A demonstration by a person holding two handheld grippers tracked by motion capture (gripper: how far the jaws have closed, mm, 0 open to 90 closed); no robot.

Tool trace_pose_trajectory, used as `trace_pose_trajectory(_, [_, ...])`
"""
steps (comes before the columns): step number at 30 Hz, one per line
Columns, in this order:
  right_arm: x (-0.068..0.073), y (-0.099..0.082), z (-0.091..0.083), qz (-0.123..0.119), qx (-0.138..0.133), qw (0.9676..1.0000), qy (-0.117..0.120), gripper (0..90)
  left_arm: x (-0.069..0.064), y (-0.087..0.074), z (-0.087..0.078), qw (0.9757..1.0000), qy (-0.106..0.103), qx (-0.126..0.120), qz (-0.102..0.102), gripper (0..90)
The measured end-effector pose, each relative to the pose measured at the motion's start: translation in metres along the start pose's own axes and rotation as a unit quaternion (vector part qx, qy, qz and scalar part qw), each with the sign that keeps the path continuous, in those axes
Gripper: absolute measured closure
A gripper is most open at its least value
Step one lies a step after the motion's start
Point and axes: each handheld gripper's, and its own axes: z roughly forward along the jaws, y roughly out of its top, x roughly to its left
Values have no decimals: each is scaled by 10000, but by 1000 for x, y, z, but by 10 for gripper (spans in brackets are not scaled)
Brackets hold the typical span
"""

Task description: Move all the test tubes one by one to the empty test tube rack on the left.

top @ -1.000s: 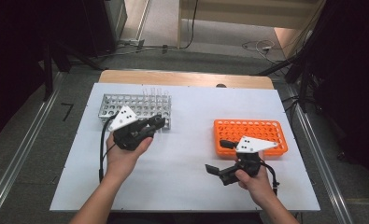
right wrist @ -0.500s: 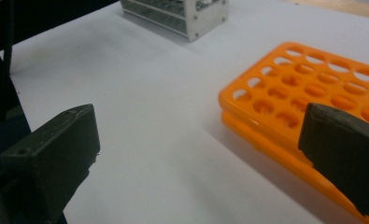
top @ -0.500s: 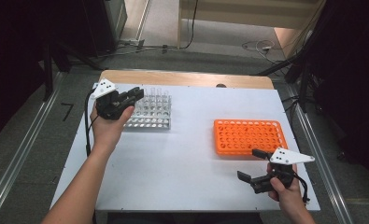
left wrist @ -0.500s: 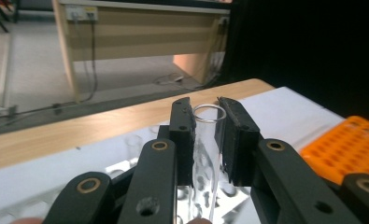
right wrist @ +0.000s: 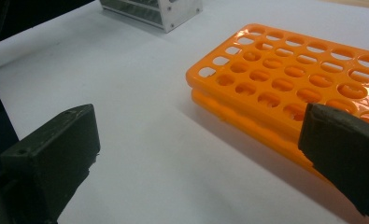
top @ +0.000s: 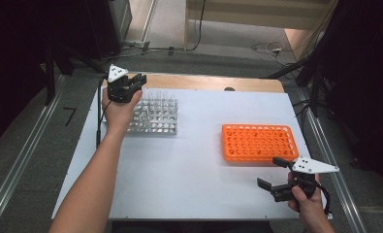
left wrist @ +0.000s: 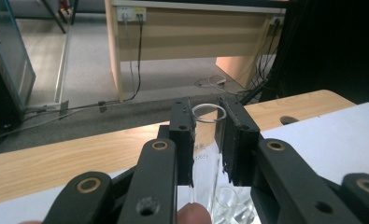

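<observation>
My left gripper (top: 136, 82) hovers over the far left corner of the metal tube rack (top: 156, 119), which holds several clear tubes. In the left gripper view its jaws are shut on a clear glass test tube (left wrist: 204, 156), upright, with its rim just above the pads; the gripper (left wrist: 207, 107) points toward the table's wooden far edge. An orange rack (top: 259, 142) with empty holes lies right of centre. My right gripper (top: 269, 173) stands open near the front right corner, just in front of that rack. In the right gripper view the gripper (right wrist: 201, 158) has nothing between its fingers, and the orange rack (right wrist: 285, 79) lies ahead.
A white tabletop (top: 199, 165) carries both racks, with a wooden strip (top: 203, 82) along its far edge. Behind the table are a floor with cables and a desk (left wrist: 191, 32). The metal rack (right wrist: 159, 11) stands far off in the right gripper view.
My left gripper has moved from the front of the metal rack to its far left corner. The right hand has drawn back from the orange rack toward the front right corner.
</observation>
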Motion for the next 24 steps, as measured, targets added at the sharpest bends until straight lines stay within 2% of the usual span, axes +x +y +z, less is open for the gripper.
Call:
trace_pose_trajectory(2, [0, 0, 0, 4, -5, 10000, -3, 0, 1, -4, 5, 9999, 38, 101, -20, 758])
trace_pose_trajectory(7, [-1, 0, -1, 3, -35, 10000, 3, 0, -1, -13, 15, 9994, 87, 314, 100, 757])
trace_pose_trajectory(10, [-2, -1, 0, -17, -16, 10000, 5, 0, 1, -17, 19, 9988, 39, 475, -65, 751])
trace_pose_trajectory(12, [-1, -1, 1, -26, -10, 10000, 3, 0, -1, -20, 20, 9982, 111, 584, 5, 747])
trace_pose_trajectory(14, [-2, -1, 1, -30, -1, 10000, 4, 0, -1, -23, 21, 9979, 94, 647, -24, 734])
trace_pose_trajectory(17, [-3, -1, 2, 12, -6, 10000, 10, 0, 1, -27, 21, 9962, 115, 840, -173, 698])
trace_pose_trajectory(22, [-2, -1, 2, -11, 3, 10000, 7, 0, 3, -27, 15, 9949, 171, 953, -267, 591])
trace_pose_trajectory(24, [-3, -1, 3, -1, 15, 10000, 16, 0, 4, -27, 10, 9948, 124, 956, -337, 556])
